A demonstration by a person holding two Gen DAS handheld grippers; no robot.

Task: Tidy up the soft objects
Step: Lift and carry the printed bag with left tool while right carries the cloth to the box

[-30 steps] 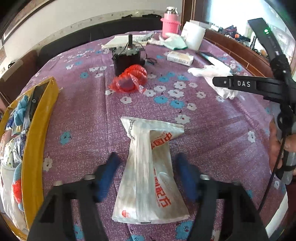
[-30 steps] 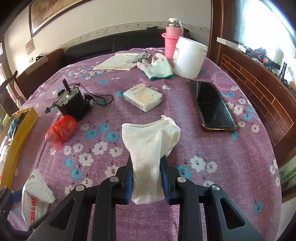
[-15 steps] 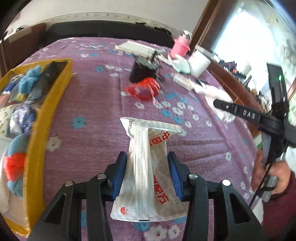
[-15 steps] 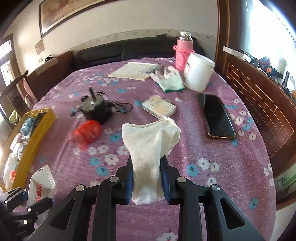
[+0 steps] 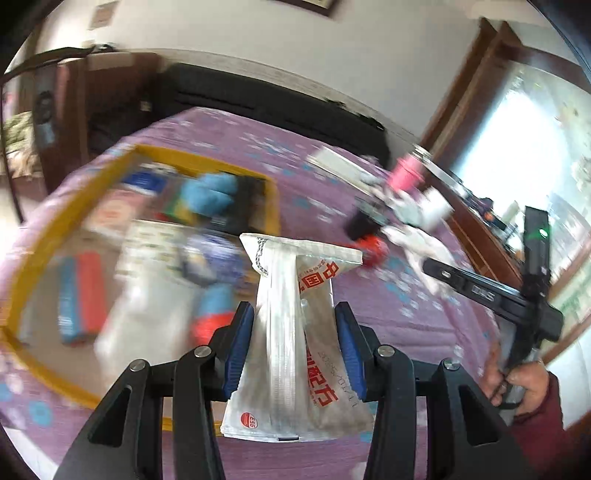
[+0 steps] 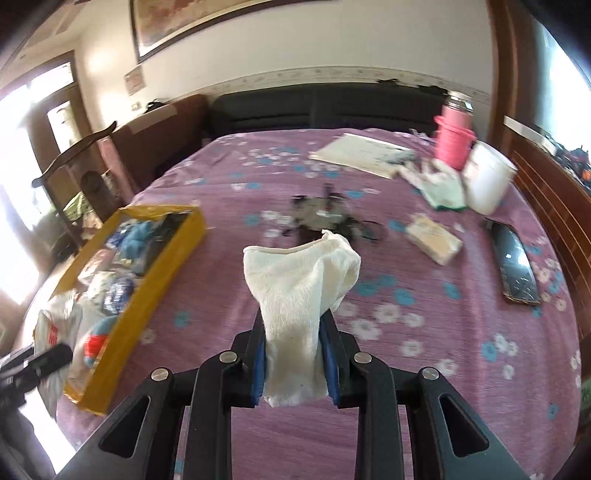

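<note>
Purple flowered cloth (image 6: 424, 280) covers the worktop, w/ a dark sofa (image 6: 317, 107) behind it & a framed picture (image 6: 207, 26) on the wall. Left tongs (image 5: 293, 341) are partly closed, blue pads pressed on both sides of a white sachet (image 5: 295, 332) w/ red print, held up clear of the cloth, over the near edge of the yellow tray (image 6: 162, 273). Jaws have just been closing, sachet between them. Right tongs (image 6: 295, 354) are fully clamped on a white cloth (image 6: 299, 295), which stands up out of the jaws, lifted off the worktop.

Vs a sec ago: sachet lay flat on the cloth w/ pads apart from it, now it's gripped & raised; left view has swung toward the tray, which fills its left side, blurred. Right tongs' grip is unchanged, but the tray is far more in its view.

Count: 2 tongs, 1 sachet, 1 white cloth, 1 yellow tray (contents too blurred to count), 1 pink flask (image 6: 452, 136), 1 white tub (image 6: 487, 181), 1 phone (image 6: 515, 266), 1 tissue pack (image 6: 434, 238), 1 red bag (image 5: 373, 251)
</note>
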